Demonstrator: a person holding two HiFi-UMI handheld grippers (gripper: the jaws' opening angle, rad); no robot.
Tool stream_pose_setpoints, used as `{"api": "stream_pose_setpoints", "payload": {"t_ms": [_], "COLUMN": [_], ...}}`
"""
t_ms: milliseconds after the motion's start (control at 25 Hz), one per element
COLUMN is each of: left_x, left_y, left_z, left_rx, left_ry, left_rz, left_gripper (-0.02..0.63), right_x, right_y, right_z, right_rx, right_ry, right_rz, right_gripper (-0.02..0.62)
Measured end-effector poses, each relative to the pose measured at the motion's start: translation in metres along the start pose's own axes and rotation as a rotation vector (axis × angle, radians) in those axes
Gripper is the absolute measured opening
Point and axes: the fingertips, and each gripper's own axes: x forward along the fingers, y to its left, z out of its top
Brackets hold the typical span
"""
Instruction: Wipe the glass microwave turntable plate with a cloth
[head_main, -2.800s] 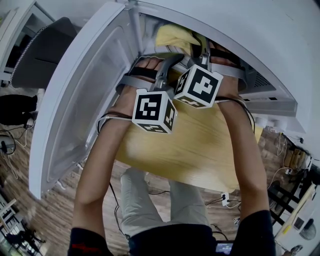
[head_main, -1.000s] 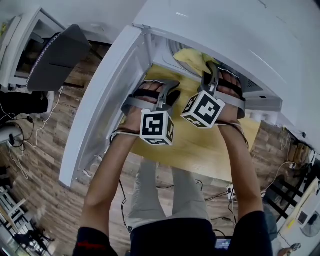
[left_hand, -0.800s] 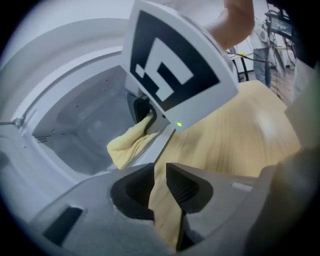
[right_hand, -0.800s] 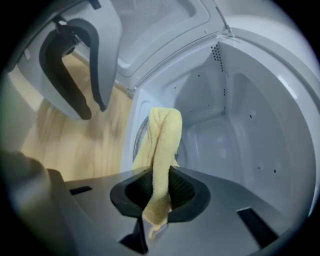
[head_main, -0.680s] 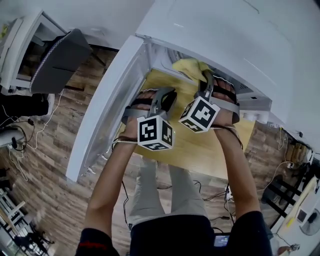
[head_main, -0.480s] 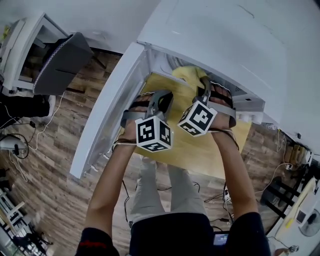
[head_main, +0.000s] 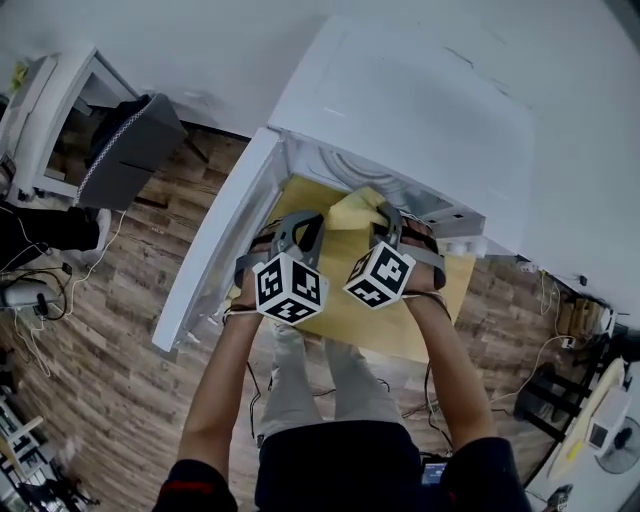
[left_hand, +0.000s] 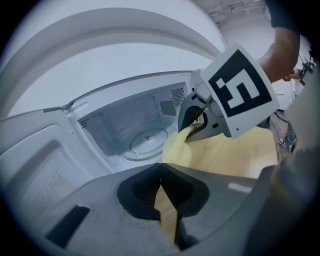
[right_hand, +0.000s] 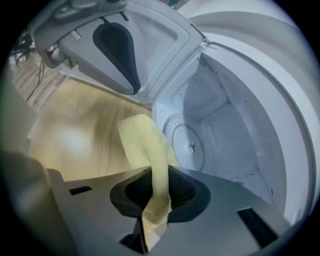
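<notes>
Yellow soft cloth (right_hand: 145, 150) hung pinched between the pressed-together jaws of the right gripper (right_hand: 155, 192), just outside the open mouth of the white microwave oven (head_main: 400, 110). The round clear glass turntable plate (right_hand: 187, 145) lay inside the oven, apparently flat on the cavity floor, though the wide lens made that hard to judge; neither gripper touched it. The left gripper (left_hand: 161, 182), in front of the oven beside the right one, had just been closing its jaws, which met with nothing between them. The oven's white door (head_main: 215, 250) stood swung open at its left. A pale wooden tabletop (head_main: 410, 320) lay in front of the oven, under both grippers.
</notes>
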Motion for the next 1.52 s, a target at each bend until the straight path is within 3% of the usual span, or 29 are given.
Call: {"api": "stream_pose_setpoints", "payload": {"t_ms": [240,520,640,800,960,1240,1520], "left_x": [-0.023,-0.071,-0.092,-0.119,-0.147,-0.2,-0.231], "left_y": [0.005,0.013,0.012,0.021,0.031,0.06,0.074], "left_z": [0.018,0.042,0.056,0.072,0.092,0.137,0.171], "left_rx": [-0.089,-0.231,-0.296,-0.294,-0.262,-0.29,-0.316], "left_ry": [-0.039,-0.078,-0.111,-0.138,-0.173,-0.284,-0.382], "left_rz": [0.005,0.03,0.049,0.098,0.154,0.259,0.3], "left_gripper": [0.018,0.017,0.017,0.017,0.017,0.017,0.017], "right_x": [-0.036,-0.092,-0.118,-0.152,-0.185,-0.236,-0.269], "right_y": [-0.006,-0.031,-0.042,-0.056,-0.075,-0.122,-0.152], "right_z": [0.0,0.002,0.005,0.028,0.038,0.032,0.038], "right_rx": [0.245,0.47,0.473,0.449,0.529,0.71,0.733], "right_ry": [-0.088,-0.19,-0.241,-0.34,-0.426,-0.574,-0.685], "right_rz": [0.07,0.085,0.058,0.018,-0.003,-0.07,-0.124], "right_gripper": [0.049,0.049,0.049,0.049,0.049,0.049,0.049]}}
